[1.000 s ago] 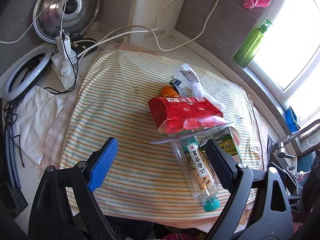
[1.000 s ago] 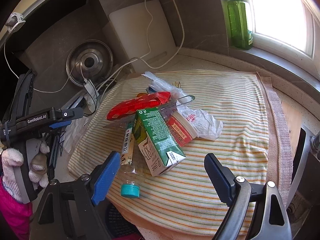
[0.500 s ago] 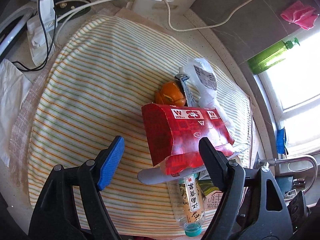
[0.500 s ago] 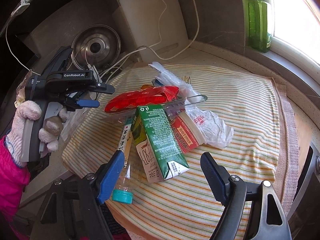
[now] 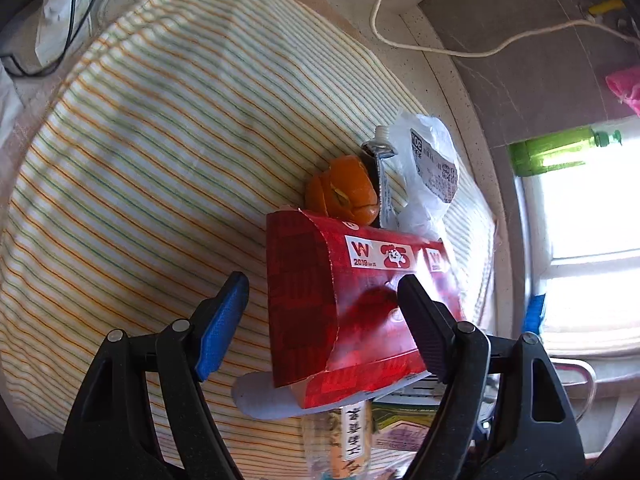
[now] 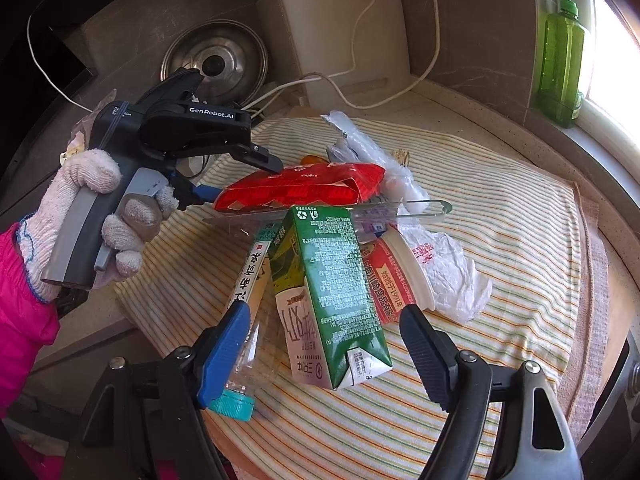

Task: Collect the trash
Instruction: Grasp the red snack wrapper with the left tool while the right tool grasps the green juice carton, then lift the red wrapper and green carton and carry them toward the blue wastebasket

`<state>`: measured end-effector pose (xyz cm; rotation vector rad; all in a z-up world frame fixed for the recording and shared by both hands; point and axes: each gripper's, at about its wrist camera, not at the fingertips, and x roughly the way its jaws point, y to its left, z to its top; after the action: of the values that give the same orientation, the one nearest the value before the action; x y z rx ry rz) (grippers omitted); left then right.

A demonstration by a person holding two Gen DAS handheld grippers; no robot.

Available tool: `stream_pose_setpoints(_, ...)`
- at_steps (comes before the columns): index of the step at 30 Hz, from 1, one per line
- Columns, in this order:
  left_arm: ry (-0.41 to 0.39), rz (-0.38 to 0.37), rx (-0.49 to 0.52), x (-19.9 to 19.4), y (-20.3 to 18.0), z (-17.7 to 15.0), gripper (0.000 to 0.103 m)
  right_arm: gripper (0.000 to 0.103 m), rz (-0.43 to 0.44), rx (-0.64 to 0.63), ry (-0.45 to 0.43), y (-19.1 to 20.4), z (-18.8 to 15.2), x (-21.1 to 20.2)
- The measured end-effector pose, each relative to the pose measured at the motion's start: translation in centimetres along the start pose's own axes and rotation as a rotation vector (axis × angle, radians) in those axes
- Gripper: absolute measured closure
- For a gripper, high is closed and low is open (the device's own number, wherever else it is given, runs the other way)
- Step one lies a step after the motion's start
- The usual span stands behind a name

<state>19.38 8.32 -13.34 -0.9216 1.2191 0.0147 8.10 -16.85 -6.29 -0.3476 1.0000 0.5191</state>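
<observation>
- Left wrist view: the left hand-held gripper [image 5: 320, 292], fingers spread and released, straddles one red carton [image 5: 352, 304] lying atop a clear tray; one orange peel [image 5: 344, 192] and one white bag [image 5: 428, 172] sit just beyond; bare striped cloth [image 5: 140, 168] lies to its left.
- Right wrist view: the right hand-held gripper [image 6: 324, 328], also released, hovers over one green carton [image 6: 324, 292], with one bottle [image 6: 248, 292] by its blue finger and one cup [image 6: 396, 276] by its black one. A gloved hand [image 6: 96, 216] levels the left hand-held gripper at the red carton.

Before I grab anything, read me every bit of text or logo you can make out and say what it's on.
"GenRobot.AI": on the left claw's body.
"W" and "2018": white label on the red box.
Recycling symbol: top of the green carton.
Chinese print on the bottle label, red cup and bag sticker: too small to read.
</observation>
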Motion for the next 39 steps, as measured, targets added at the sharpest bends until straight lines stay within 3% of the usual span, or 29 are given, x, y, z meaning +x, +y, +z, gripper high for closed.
stream_pose_setpoints(2, 0.005, -0.024, -0.031, 0.6, -0.1, 0.2, 0.036, 0.024, -0.002, -0.011, 0.005, 0.0, 0.2, 0.4)
stream_pose_setpoints(4, -0.008, -0.011, -0.020, 0.7, -0.6, 0.2, 0.037, 0.027, 0.001, -0.016, 0.015, 0.0, 0.3, 0.7)
stream_pose_setpoints(11, -0.064, -0.002, -0.008, -0.4, -1.6, 0.1, 0.057, 0.033, 0.009, -0.048, 0.035, 0.3, 0.8, 1.8)
stream_pose_setpoints(15, -0.109, -0.001, 0.004, -1.7, -1.8, -0.2, 0.064, 0.050, 0.008, -0.067, 0.058, 0.4, 1.1, 2.5)
stream_pose_setpoints(19, -0.130, -0.019, 0.036, -2.8, -2.7, -0.7, 0.064, 0.064, 0.015, -0.069, 0.064, 0.1, 1.0, 2.5)
stream_pose_setpoints(25, -0.141, -0.028, 0.063, -2.4, -4.6, -1.3, 0.064, 0.064, 0.051, -0.040, 0.059, -0.3, 0.8, 2.6)
stream_pose_setpoints(29, -0.175, -0.014, 0.107, -2.5, -6.0, -2.1, 0.078, 0.064, 0.061, -0.026, 0.051, -0.6, 0.5, 2.1)
stream_pose_setpoints(39, -0.286, -0.009, 0.131, -6.8, -6.3, -3.7, 0.086, 0.065, 0.080, 0.023, -0.010, -2.2, -0.3, -1.0)
